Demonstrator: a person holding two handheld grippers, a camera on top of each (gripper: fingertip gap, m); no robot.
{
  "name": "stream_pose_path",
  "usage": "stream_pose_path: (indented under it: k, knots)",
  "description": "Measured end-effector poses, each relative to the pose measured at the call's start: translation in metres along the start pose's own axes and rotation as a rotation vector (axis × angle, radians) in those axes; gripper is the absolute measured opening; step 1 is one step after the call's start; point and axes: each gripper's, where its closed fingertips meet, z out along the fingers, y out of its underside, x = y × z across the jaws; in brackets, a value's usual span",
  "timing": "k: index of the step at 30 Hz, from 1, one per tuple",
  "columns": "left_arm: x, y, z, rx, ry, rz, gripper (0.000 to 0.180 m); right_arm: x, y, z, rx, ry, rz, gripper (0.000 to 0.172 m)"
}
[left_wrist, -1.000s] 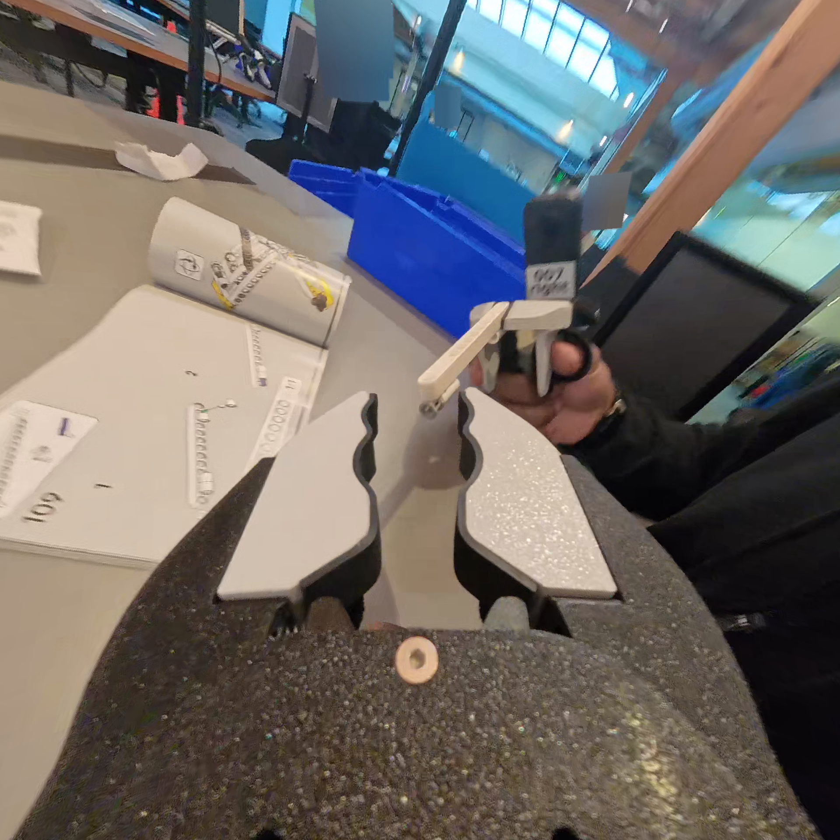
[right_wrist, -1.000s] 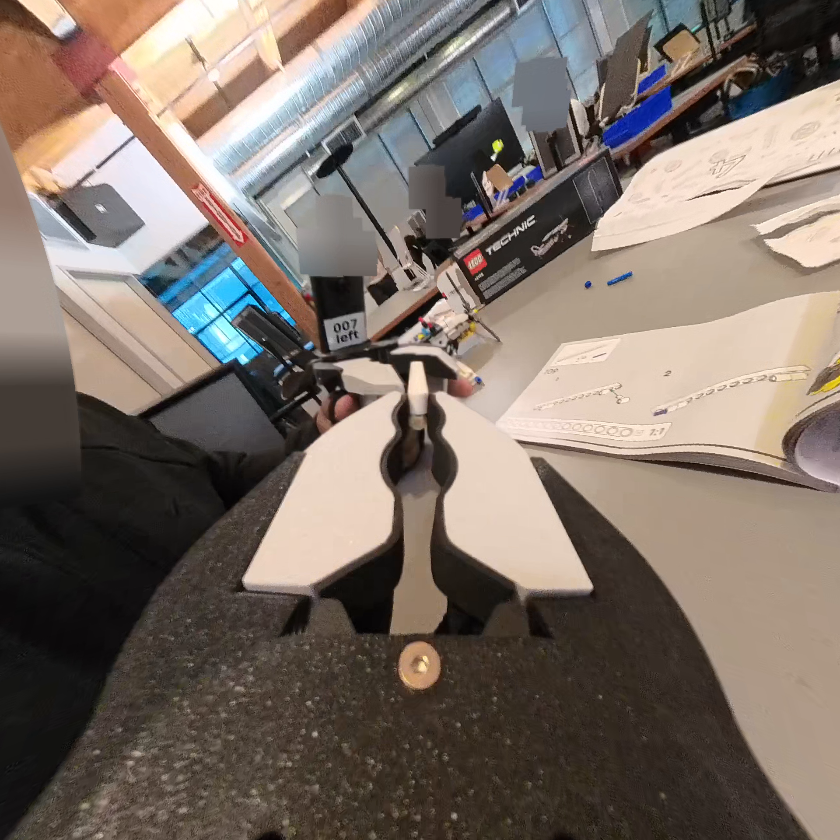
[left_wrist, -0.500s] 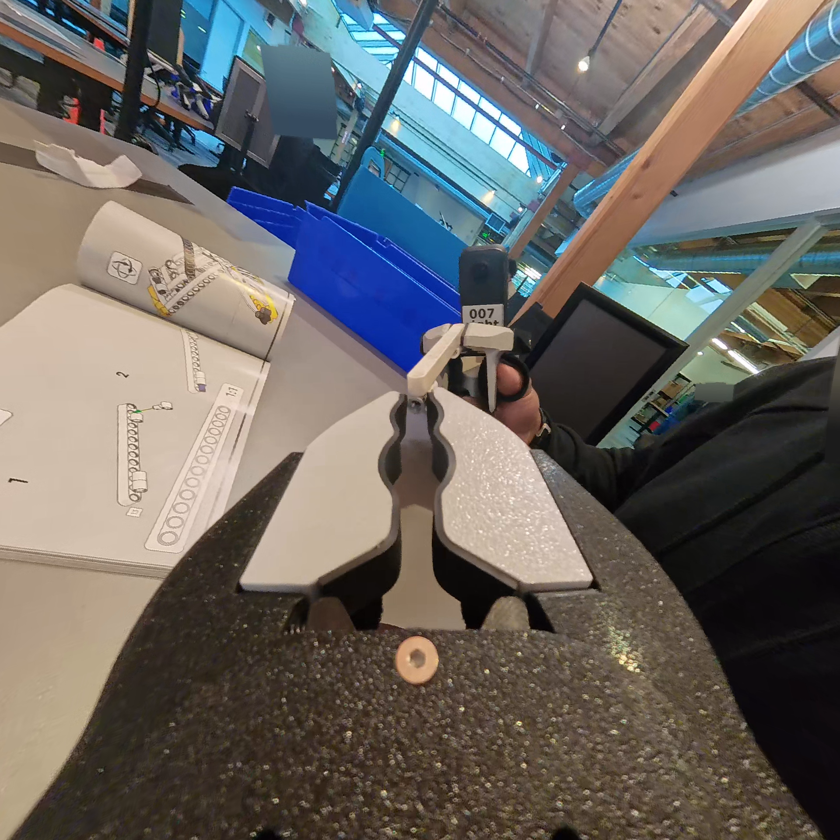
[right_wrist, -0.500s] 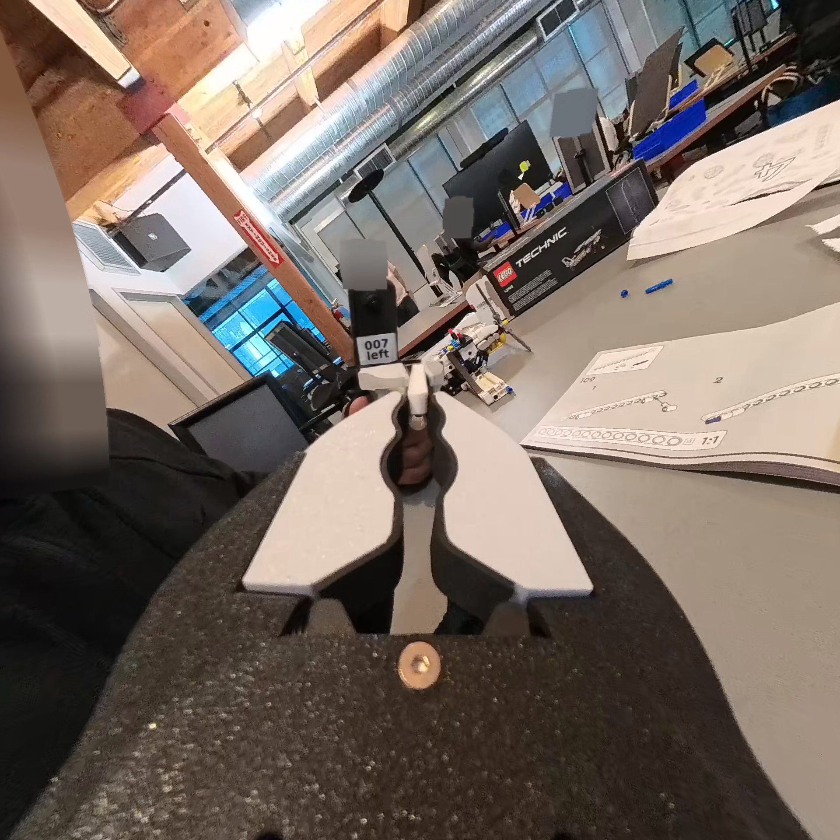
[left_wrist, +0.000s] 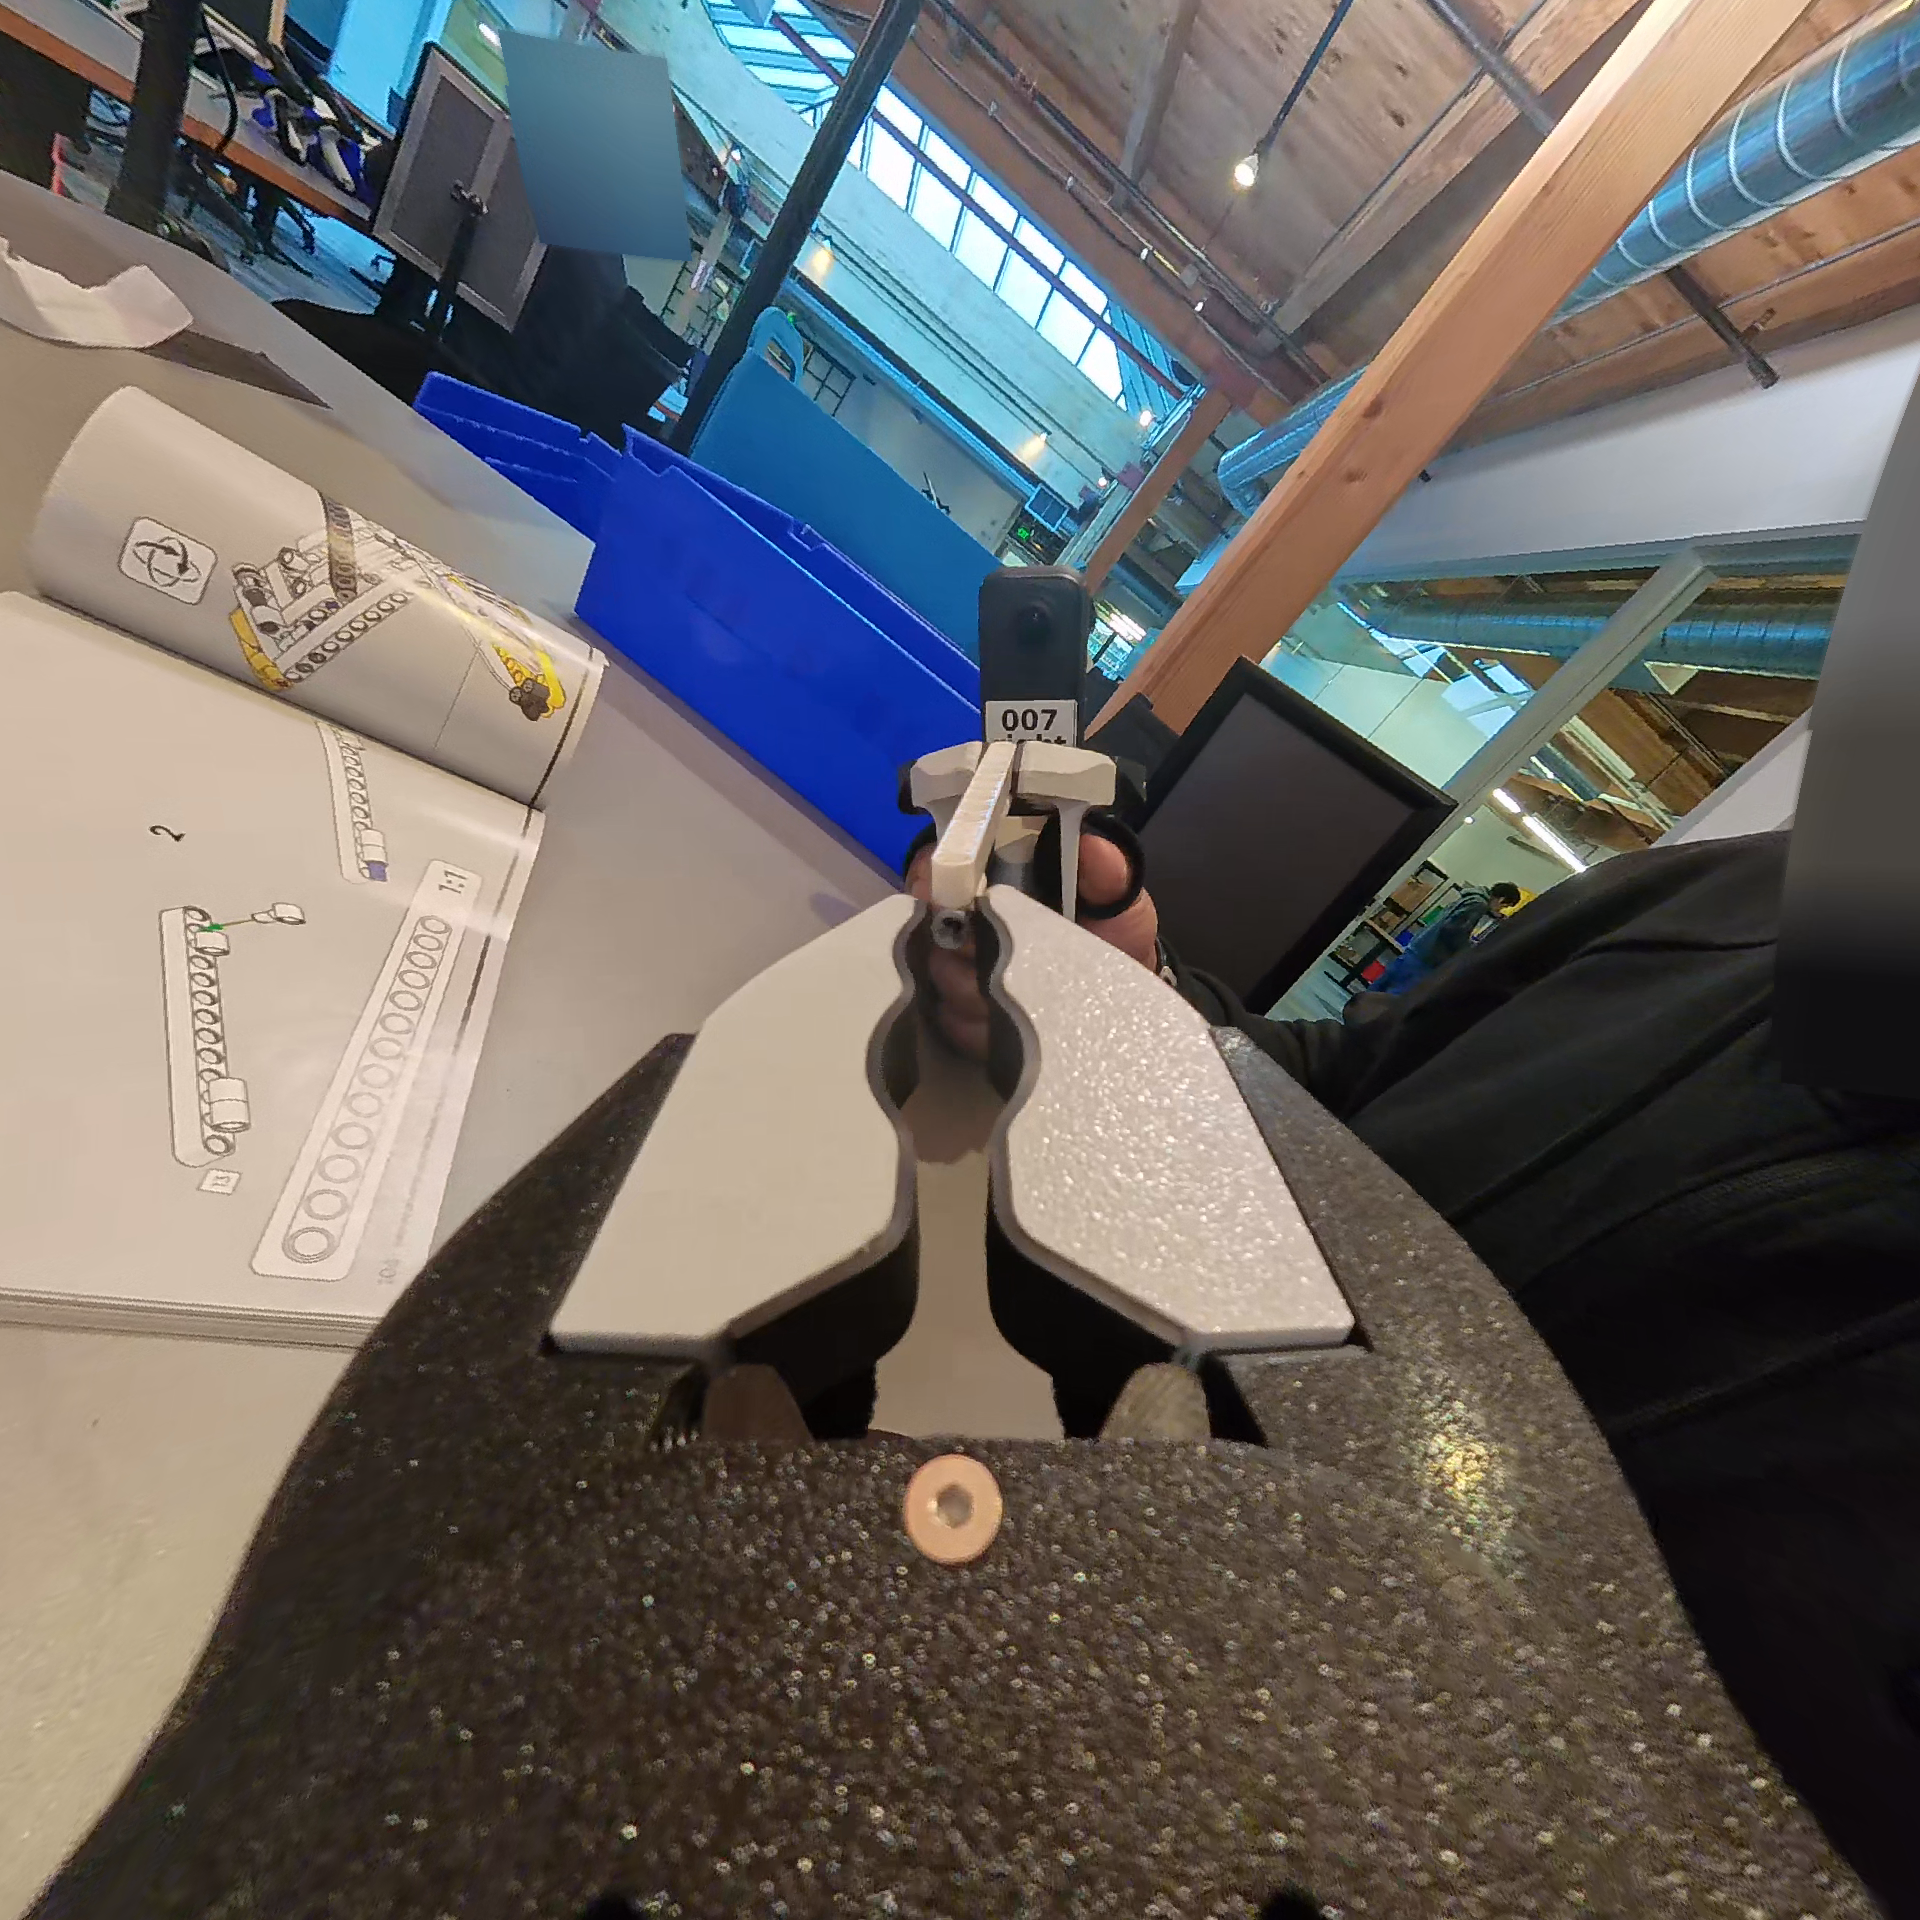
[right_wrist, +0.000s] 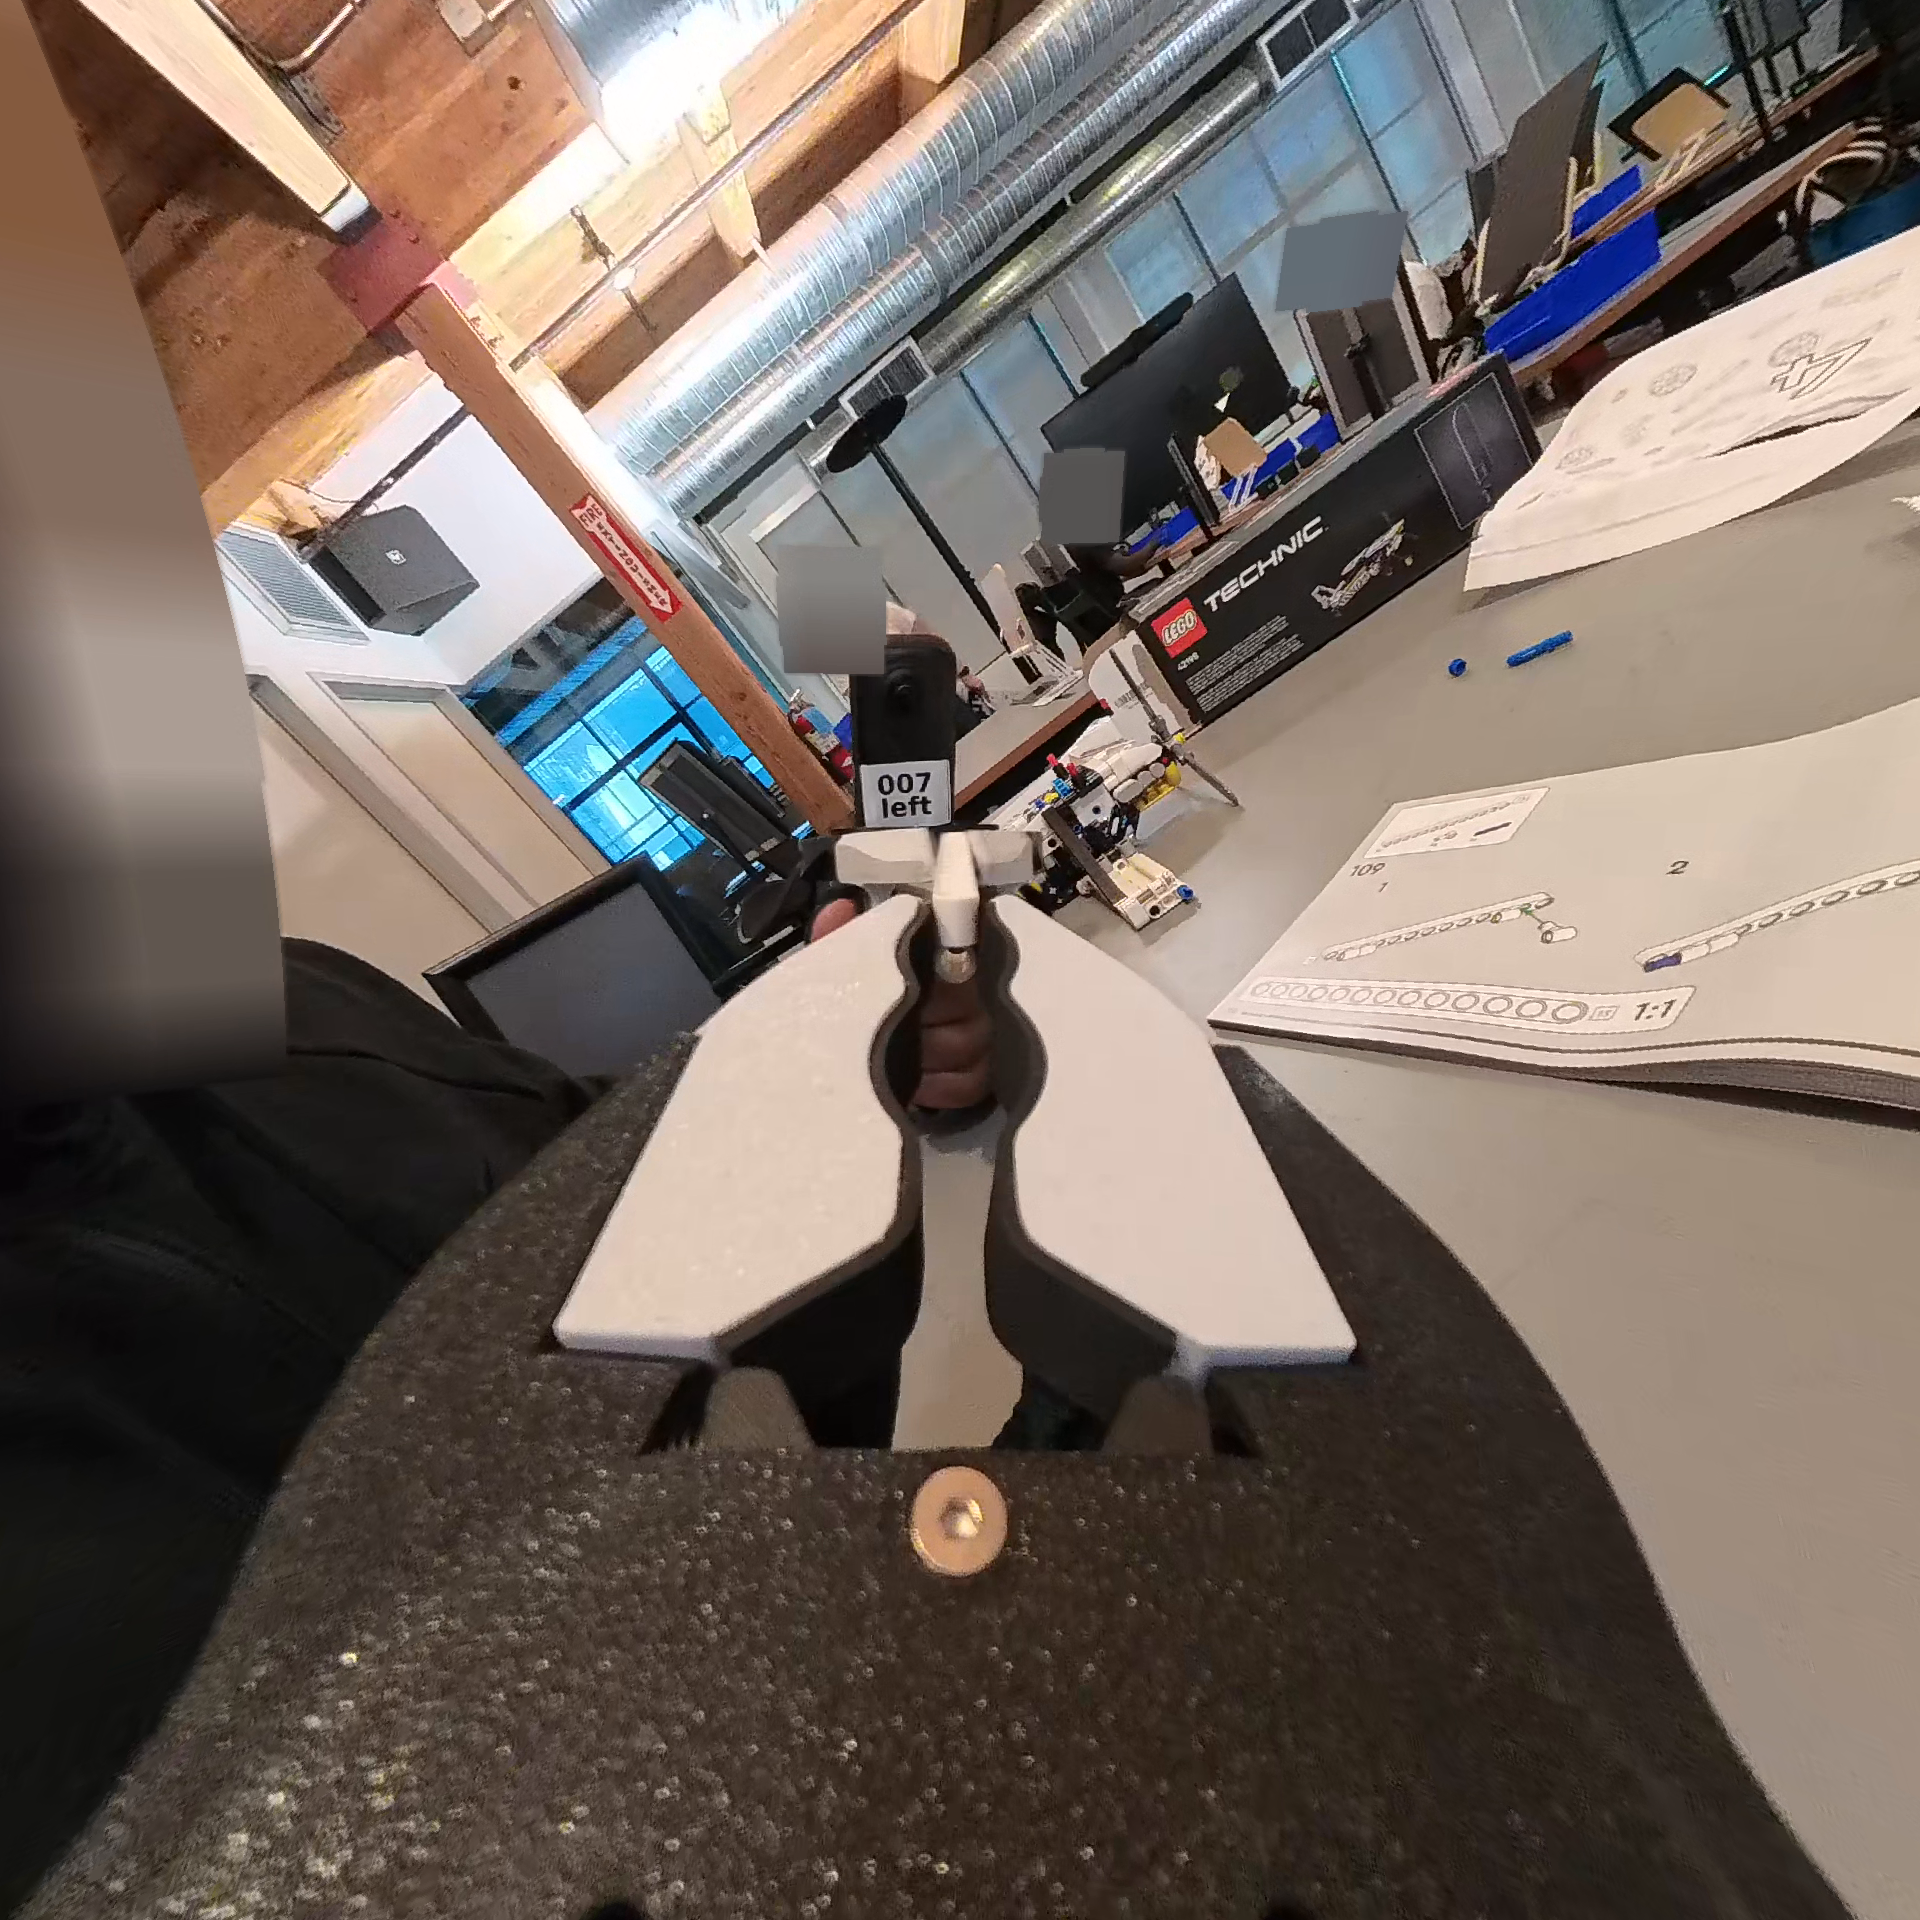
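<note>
A long white beam (left_wrist: 977, 821) with a small grey pin (left_wrist: 948, 925) at its near end spans between my two grippers, above the grey table (left_wrist: 644, 935). My left gripper (left_wrist: 951, 920) is shut on that near end. My right gripper (left_wrist: 1013, 774) faces it and grips the far end. In the right wrist view, my right gripper (right_wrist: 954, 925) is shut on the beam (right_wrist: 954, 883), with a grey pin (right_wrist: 954, 961) showing between its pads. My left gripper (right_wrist: 935, 857) clamps the other end. A person's hand (left_wrist: 1122, 914) holds the right gripper.
An open instruction booklet (left_wrist: 208, 987) lies on the table and also shows in the right wrist view (right_wrist: 1610, 966). Blue bins (left_wrist: 748, 644) and a dark monitor (left_wrist: 1278, 842) stand beyond the edge. A partly built model (right_wrist: 1112, 842), a black box (right_wrist: 1330, 592) and small blue pieces (right_wrist: 1538, 649) lie farther off. Spacing between my two grippers at the tips: around 8 cm.
My left gripper was open beside the beam's free end, then closed on it. The right gripper kept its hold, and both grippers tilted upward with the beam.
</note>
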Motion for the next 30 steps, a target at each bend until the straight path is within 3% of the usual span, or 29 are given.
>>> stream_pose_path:
  k: [16, 20, 22, 30]
  knots:
    - [0.002, 0.010, -0.006, -0.092, 0.003, 0.058, 0.006, -0.002, 0.010, -0.002, -0.075, 0.007, -0.063, 0.007]
    - [-0.010, -0.012, -0.036, 0.016, -0.042, 0.031, 0.006, 0.014, -0.018, -0.034, 0.046, 0.051, -0.011, 0.007]
    - [-0.012, -0.011, -0.044, 0.000, -0.075, 0.062, 0.006, 0.017, -0.018, -0.040, 0.023, 0.068, -0.028, 0.007]
    - [0.004, -0.015, -0.001, -0.097, -0.068, 0.194, 0.006, 0.012, 0.013, -0.018, -0.156, 0.121, -0.200, 0.007]
